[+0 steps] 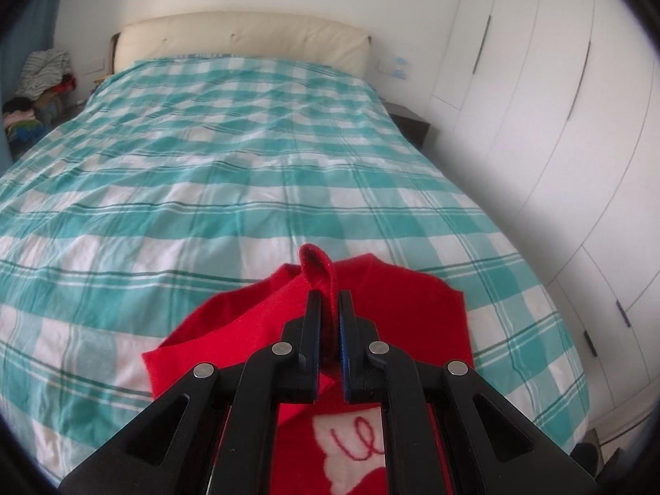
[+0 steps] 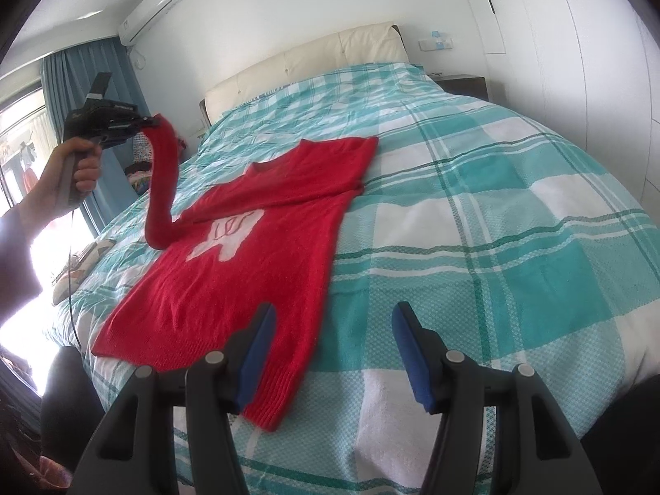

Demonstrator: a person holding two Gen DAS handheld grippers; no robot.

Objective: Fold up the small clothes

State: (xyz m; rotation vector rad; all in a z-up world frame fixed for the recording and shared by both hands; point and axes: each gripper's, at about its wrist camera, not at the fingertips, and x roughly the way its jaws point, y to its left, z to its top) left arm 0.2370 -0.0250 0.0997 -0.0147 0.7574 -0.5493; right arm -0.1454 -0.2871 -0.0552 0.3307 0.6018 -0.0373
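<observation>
Red sweater (image 2: 247, 255) lay flat on the bed (image 2: 495, 206). My left gripper (image 1: 329, 317) pinched its sleeve cuff (image 1: 317, 266), lifted clear; right gripper (image 2: 330, 346) hung open over the hem. Soft, light knit, droops; judged cuffs and hem corners best holds.

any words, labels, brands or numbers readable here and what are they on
No text can be read with certainty.
Red sweater: red cursive stitching on its white patch, maybe "lov", not clearly legible.
Left gripper: pale marking on its black body, too blurred to read.
Air conditioner: small mark on the front, too small to read.
Wall plate by the headboard: blue stickers, nothing readable.
</observation>
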